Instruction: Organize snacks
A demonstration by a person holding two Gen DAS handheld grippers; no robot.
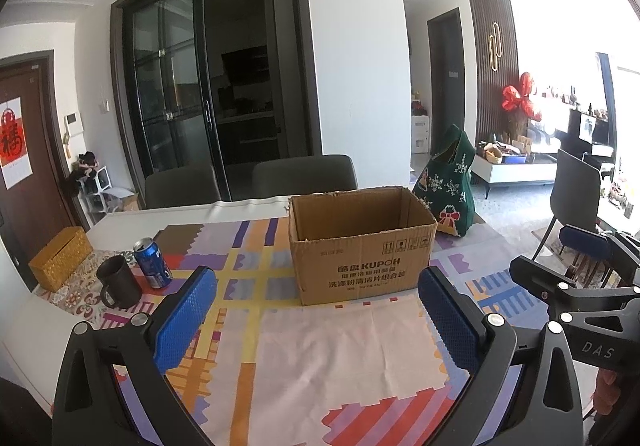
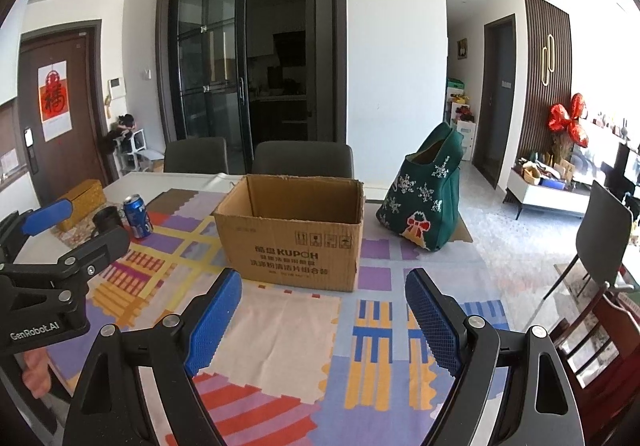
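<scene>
A: Left gripper (image 1: 316,286): fingers (image 1: 184,316) spread wide, nothing between them, only patterned cloth (image 1: 320,346) below.

B: Same for the right gripper (image 2: 322,288): blue pads well apart, holding nothing. Each gripper shows at the edge of the other's view; they sit side by side over the near end of the worktop (image 1: 192,212).

A: Cardboard box (image 1: 360,246) stands upright just beyond both grippers, flaps open; its inside floor is hidden from here.

B: Green Christmas-print bag (image 2: 424,198) stands to the right of the box, apart from it, near the worktop's far right corner.

A: Blue drink can (image 1: 152,263) left of the box, upright, well apart from it. Dark mug (image 1: 119,282) just beside the can, woven yellow box (image 1: 60,262) further left.

B: Two grey chairs (image 2: 304,158) behind the worktop's far edge.
</scene>
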